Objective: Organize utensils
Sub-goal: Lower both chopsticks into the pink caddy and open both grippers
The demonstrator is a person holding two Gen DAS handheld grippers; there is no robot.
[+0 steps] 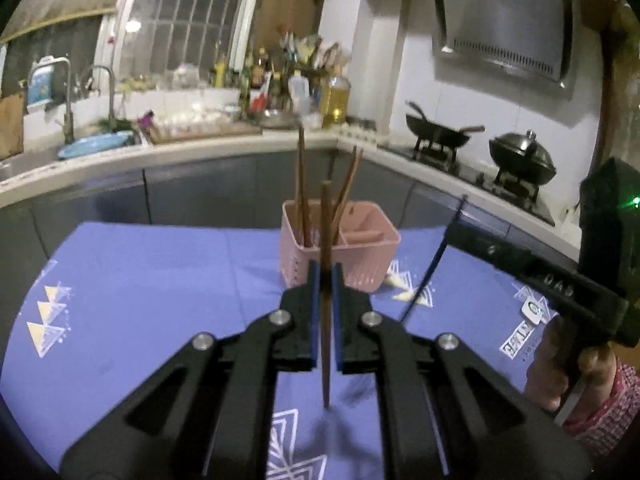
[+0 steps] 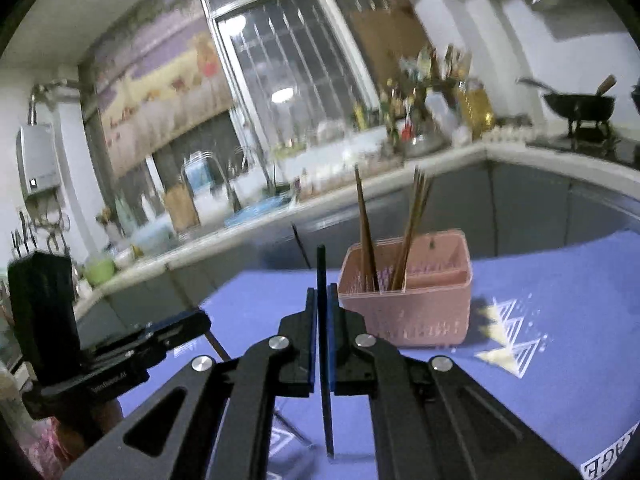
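A pink utensil basket (image 1: 362, 258) (image 2: 424, 312) stands on the purple tablecloth (image 1: 140, 280) with several brown chopsticks (image 1: 301, 184) (image 2: 364, 232) upright in it. My left gripper (image 1: 326, 276) is shut on a brown chopstick (image 1: 326, 240), held upright just in front of the basket, its lower end hanging above the cloth. My right gripper (image 2: 322, 300) is shut on a dark blue chopstick (image 2: 322, 280), also upright, left of the basket. The right gripper with its blue chopstick (image 1: 434, 264) shows at the right of the left wrist view.
A person's hand (image 1: 576, 372) in a checked sleeve holds the right tool. Behind the table runs a kitchen counter (image 1: 240, 144) with a sink, bottles and a stove carrying two black woks (image 1: 438, 134). The other tool (image 2: 80, 344) sits low left in the right wrist view.
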